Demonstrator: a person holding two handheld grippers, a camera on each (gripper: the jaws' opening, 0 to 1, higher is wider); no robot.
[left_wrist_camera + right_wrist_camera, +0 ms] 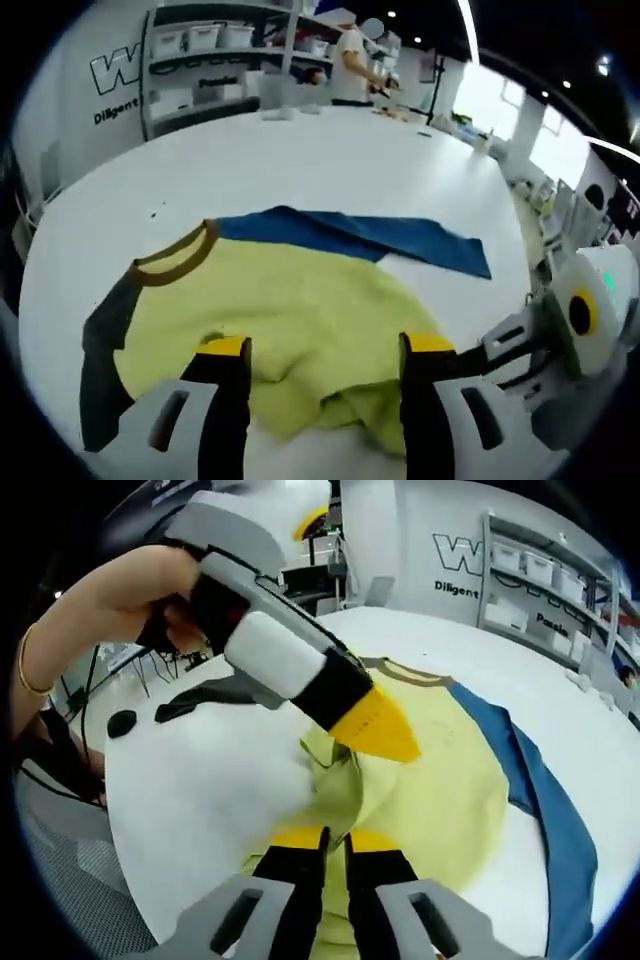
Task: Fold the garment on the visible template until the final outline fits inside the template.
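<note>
The yellow garment (290, 310) lies spread near the front edge of the white tabletop (300, 165), its brown-trimmed collar (180, 255) toward the left and a dark sleeve (100, 350) trailing toward the near-left edge. A blue template (400, 238) lies flat beneath its far side, showing only as a strip beyond the yellow cloth. The fold looks barely started: the near hem is bunched and lifted, most of the shirt remains open and much wider than the blue strip that shows, so the main folds are still to do. The left tool (325, 350) hangs over the rumpled hem with its jaws apart and nothing between them. The right tool (335, 840) has its jaws drawn together on a pinch of yellow fabric at the crumpled edge. The right gripper view adds what the other lacks: the left tool (375, 725) from the side, held by a hand (150, 590). The left gripper view alone gives the shelves (220, 60) and a person (350, 60) beyond the tabletop's far edge.
</note>
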